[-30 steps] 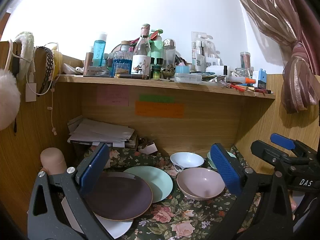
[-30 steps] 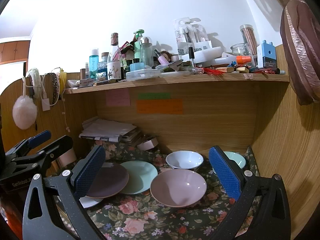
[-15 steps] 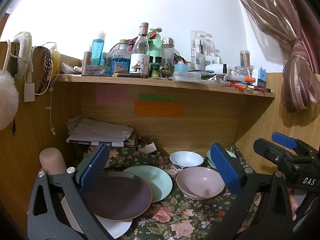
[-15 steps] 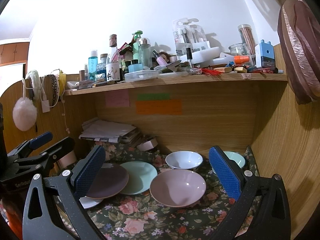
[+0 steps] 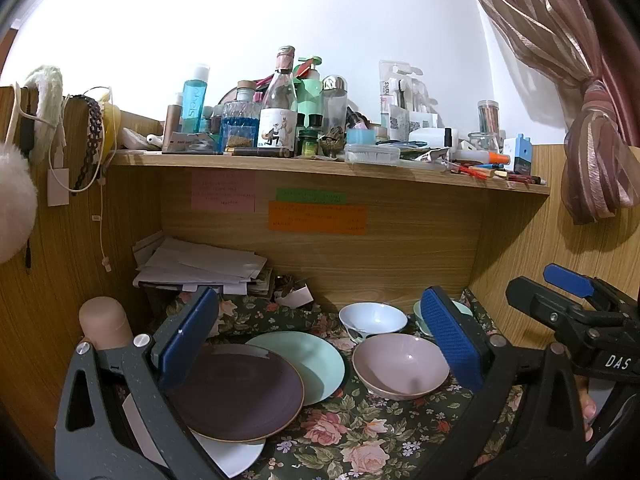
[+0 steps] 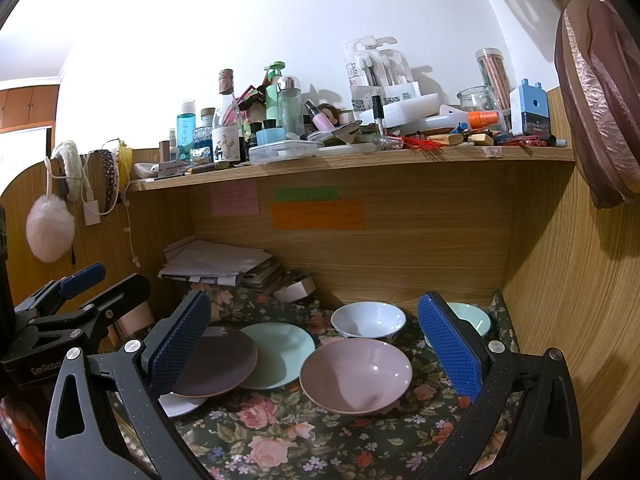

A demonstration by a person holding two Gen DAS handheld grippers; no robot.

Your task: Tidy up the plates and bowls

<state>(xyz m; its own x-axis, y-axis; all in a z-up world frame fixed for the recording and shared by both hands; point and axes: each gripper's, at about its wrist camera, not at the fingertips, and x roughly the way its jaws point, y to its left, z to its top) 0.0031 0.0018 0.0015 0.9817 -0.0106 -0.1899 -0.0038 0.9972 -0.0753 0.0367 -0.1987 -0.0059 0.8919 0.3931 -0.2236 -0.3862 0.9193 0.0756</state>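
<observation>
On floral cloth [image 6: 280, 440]: both grippers [image 5: 316, 340] [image 6: 316, 344] spread, empty; left view alone shows peach cup [image 5: 105, 322].

three plates [image 5: 240, 394], three bowls [image 6: 356, 376]

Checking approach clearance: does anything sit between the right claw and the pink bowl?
Nothing visible does. The right claw is open, and the pink bowl lies uncovered on the floral cloth between its fingers.
</observation>
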